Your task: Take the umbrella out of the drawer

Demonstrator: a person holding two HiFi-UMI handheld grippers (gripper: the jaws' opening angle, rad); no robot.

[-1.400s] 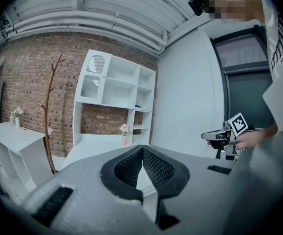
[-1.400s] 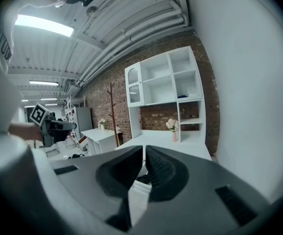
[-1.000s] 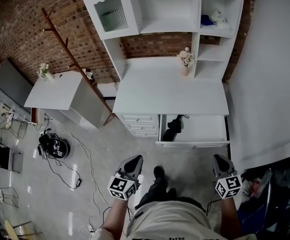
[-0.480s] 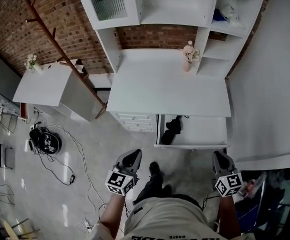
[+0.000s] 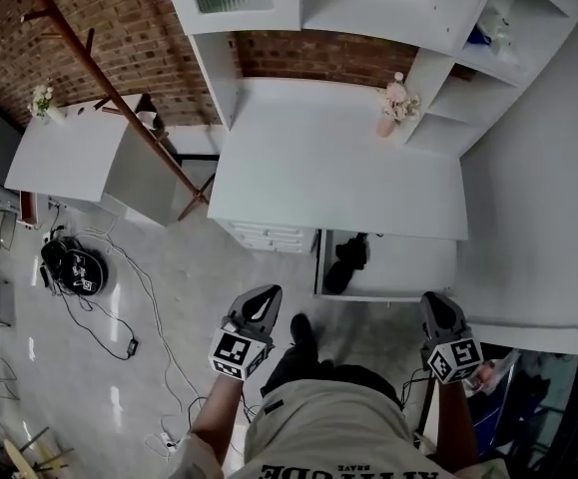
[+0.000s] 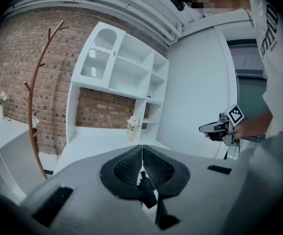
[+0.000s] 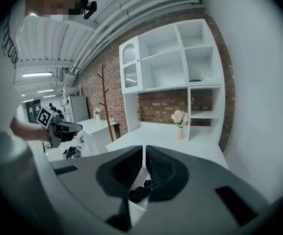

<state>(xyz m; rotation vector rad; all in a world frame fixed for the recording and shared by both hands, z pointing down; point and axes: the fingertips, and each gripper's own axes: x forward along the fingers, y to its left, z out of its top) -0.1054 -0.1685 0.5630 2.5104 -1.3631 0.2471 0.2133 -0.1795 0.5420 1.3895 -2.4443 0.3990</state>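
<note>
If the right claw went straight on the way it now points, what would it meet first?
Probably the open drawer of the white desk, to the right of the black umbrella, though depth is hard to judge. The right claw is shut and empty.

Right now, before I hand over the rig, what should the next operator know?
Left gripper: jaws together, empty, above the floor short of the desk.
Right gripper: jaws together, empty, near the drawer's right front corner.
Drawer stands open under the desk; black umbrella lies at its left end.
Done: drawer open. Left: open a gripper, reach in, grip the umbrella, lift it out.
</note>
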